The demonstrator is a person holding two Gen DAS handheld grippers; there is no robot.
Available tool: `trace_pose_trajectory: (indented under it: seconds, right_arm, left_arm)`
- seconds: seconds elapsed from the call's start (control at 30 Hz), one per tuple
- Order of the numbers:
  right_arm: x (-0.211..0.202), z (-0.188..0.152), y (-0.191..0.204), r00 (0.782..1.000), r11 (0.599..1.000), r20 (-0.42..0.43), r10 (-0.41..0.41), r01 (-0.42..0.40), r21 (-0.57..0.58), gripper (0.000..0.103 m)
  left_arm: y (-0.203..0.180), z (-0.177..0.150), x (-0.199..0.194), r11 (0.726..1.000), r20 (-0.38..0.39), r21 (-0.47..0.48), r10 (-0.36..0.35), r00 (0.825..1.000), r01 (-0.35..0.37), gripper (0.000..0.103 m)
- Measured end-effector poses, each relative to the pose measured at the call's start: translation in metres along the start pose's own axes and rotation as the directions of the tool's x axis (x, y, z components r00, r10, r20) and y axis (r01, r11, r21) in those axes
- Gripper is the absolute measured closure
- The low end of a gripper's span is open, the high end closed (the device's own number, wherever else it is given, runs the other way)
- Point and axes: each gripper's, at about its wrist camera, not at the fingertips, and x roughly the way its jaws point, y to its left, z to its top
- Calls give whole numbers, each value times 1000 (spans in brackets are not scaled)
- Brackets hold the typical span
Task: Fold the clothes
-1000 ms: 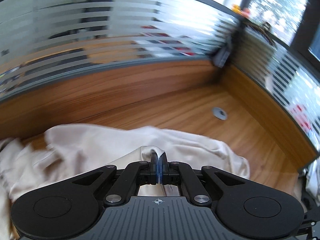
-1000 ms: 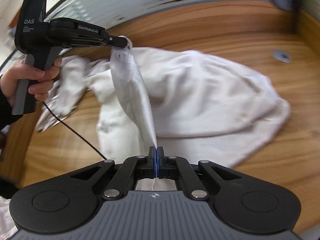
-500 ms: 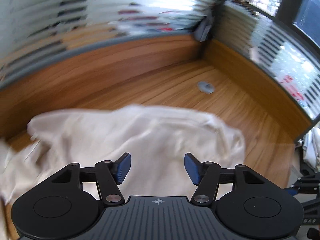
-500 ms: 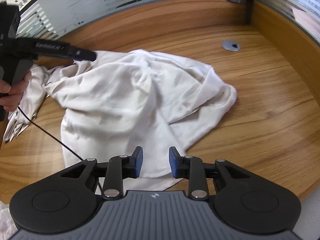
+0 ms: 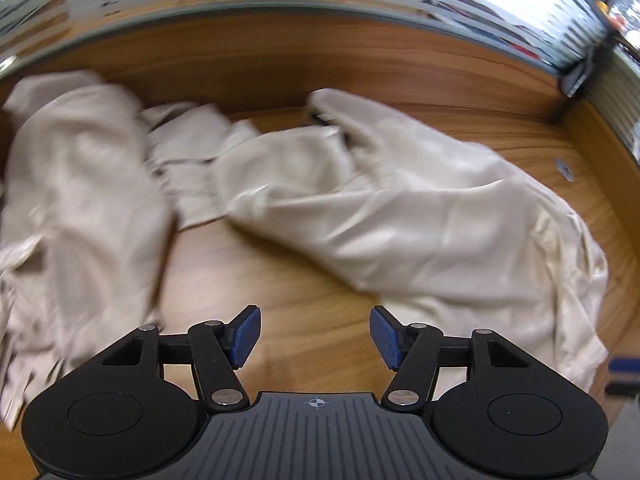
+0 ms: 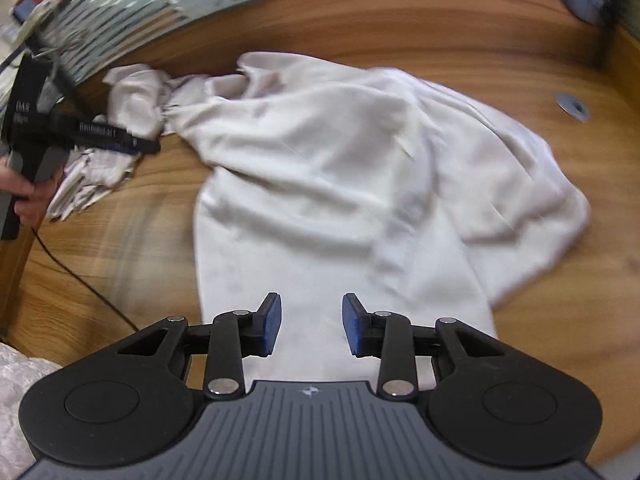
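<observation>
A large cream garment [image 5: 420, 216] lies crumpled on the wooden desk [image 5: 280, 280]. My left gripper [image 5: 316, 336] hovers over bare wood just in front of it, jaws opening, nothing between the blue pads. In the right wrist view the same garment [image 6: 340, 168] spreads across the desk. My right gripper [image 6: 312, 324] hangs over its near edge, jaws opening; cloth lies beneath the gap and the pads do not press on it. The left gripper [image 6: 152, 146] also shows at the far left of that view, held by a hand [image 6: 24, 192], tips near the garment's left end.
A second pale cloth [image 5: 80, 184] lies bunched at the left, also in the right wrist view [image 6: 124, 100]. A black cable [image 6: 80, 276] trails over the desk. A metal grommet [image 6: 574, 106] sits far right. A raised wooden panel [image 5: 280, 60] under striped glass bounds the back.
Both grippers were shut on the garment and held it up; both have let go and now stand open. The garment has dropped onto the desk. The left gripper swung left and lower.
</observation>
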Motion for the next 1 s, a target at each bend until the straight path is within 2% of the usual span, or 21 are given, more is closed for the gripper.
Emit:
trace_pose_trajectory:
  seconds: [0.27, 0.53, 0.63, 0.77, 0.83, 0.87, 0.9, 1.0]
  right_arm:
    - [41, 101, 41, 996, 992, 27, 89, -86, -94, 65]
    - [111, 200, 69, 990, 989, 4, 139, -139, -44, 65]
    - [147, 221, 73, 990, 991, -43, 136, -137, -12, 65]
    - [191, 227, 74, 982, 990, -125, 140, -140, 12, 65]
    - [206, 228, 72, 976, 988, -155, 155, -153, 24, 68]
    - [213, 228, 71, 972, 987, -169, 162, -160, 30, 87]
    - [217, 229, 71, 971, 986, -174, 165, -163, 27, 101]
    - [199, 244, 77, 976, 981, -115, 184, -189, -35, 102]
  left_arm:
    - [17, -39, -21, 1000, 17, -10, 15, 1000, -15, 33]
    - [4, -64, -27, 998, 45, 16, 53, 998, -54, 32]
    - [4, -71, -27, 999, 46, -13, 53, 998, -52, 31]
    - [10, -79, -24, 996, 30, -73, 50, 998, -47, 30]
    - [13, -81, -21, 995, 20, -89, 51, 999, -49, 30]
    - [14, -81, -20, 994, 16, -95, 52, 999, -50, 30]
    - [15, -82, -20, 994, 13, -97, 53, 998, -52, 30]
    - [20, -81, -17, 994, 10, -98, 58, 998, -57, 30]
